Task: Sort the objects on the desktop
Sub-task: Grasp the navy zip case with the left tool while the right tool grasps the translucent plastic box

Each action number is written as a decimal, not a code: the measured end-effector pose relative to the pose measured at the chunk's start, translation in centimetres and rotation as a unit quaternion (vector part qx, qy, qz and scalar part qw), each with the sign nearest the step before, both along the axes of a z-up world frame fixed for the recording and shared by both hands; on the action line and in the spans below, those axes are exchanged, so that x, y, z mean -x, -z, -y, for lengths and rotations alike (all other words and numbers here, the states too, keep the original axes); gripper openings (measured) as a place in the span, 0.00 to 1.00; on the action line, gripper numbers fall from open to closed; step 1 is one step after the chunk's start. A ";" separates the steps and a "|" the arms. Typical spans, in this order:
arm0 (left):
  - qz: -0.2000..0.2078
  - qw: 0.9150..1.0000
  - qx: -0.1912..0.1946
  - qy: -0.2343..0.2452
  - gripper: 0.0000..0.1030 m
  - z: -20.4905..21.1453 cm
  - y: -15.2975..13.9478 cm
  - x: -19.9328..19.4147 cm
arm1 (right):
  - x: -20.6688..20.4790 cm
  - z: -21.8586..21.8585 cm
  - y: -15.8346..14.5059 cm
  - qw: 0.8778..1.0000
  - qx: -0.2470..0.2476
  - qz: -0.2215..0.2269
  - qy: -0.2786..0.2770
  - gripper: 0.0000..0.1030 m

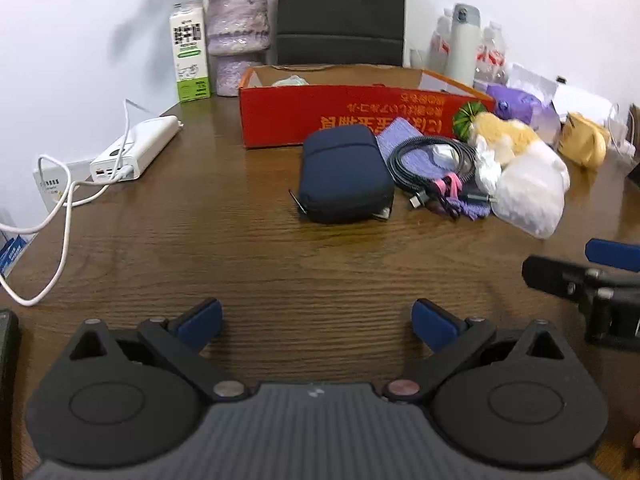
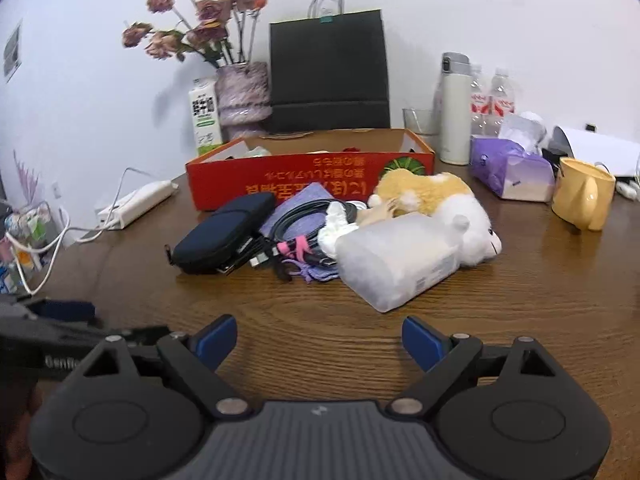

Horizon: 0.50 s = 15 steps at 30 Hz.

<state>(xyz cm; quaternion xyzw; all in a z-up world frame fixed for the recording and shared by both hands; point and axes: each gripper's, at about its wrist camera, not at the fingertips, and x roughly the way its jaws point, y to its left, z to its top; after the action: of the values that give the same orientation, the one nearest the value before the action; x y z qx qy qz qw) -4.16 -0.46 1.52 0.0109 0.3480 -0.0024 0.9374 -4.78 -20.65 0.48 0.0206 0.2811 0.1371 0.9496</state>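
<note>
A pile lies on the wooden desk in front of a red cardboard box (image 1: 352, 116) (image 2: 304, 184). It holds a navy zip pouch (image 1: 344, 174) (image 2: 224, 232), a coiled black cable (image 1: 432, 164) (image 2: 300, 220) on a purple cloth (image 2: 298, 200), a frosted plastic pack (image 2: 396, 256) (image 1: 528, 196) and a yellow-white plush toy (image 2: 436, 196) (image 1: 504, 136). My left gripper (image 1: 316, 320) is open and empty, short of the pouch. My right gripper (image 2: 318, 340) is open and empty, just short of the plastic pack.
A white power bank (image 1: 136, 148) with cables lies left. A milk carton (image 2: 205, 116), flower vase (image 2: 242, 96) and black paper bag (image 2: 328, 76) stand behind the box. A white flask (image 2: 454, 108), purple tissue pack (image 2: 508, 168) and yellow mug (image 2: 584, 196) stand right.
</note>
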 end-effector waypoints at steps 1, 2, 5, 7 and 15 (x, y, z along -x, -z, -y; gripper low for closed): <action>-0.002 1.000 0.007 0.007 1.00 -0.1 -0.2 -0.2 | -0.1 0.2 -0.1 1.000 -0.004 -0.008 0.002 0.87; -0.002 1.000 0.018 0.015 1.00 -0.3 -0.5 -0.6 | -0.3 0.5 -0.1 1.000 -0.012 -0.018 0.003 0.87; 0.022 0.997 0.067 0.023 1.00 -1.5 -2.7 -3.3 | -1.4 2.2 -0.9 0.997 -0.067 -0.021 -0.005 0.87; 0.038 0.995 0.095 0.010 1.00 -2.3 -3.7 -6.5 | -3.2 2.9 -1.6 0.996 -0.085 -0.027 0.013 0.88; -0.019 0.998 0.065 -0.013 0.97 -0.6 -2.0 -17.7 | -11.5 5.3 -0.3 0.973 -0.158 -0.113 0.127 0.85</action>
<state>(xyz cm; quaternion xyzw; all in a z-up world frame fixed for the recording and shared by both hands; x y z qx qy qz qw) 13.51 0.16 3.50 -0.0546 0.3646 -0.0129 0.9295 6.76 -25.97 0.74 0.2210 0.3561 0.0546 0.9063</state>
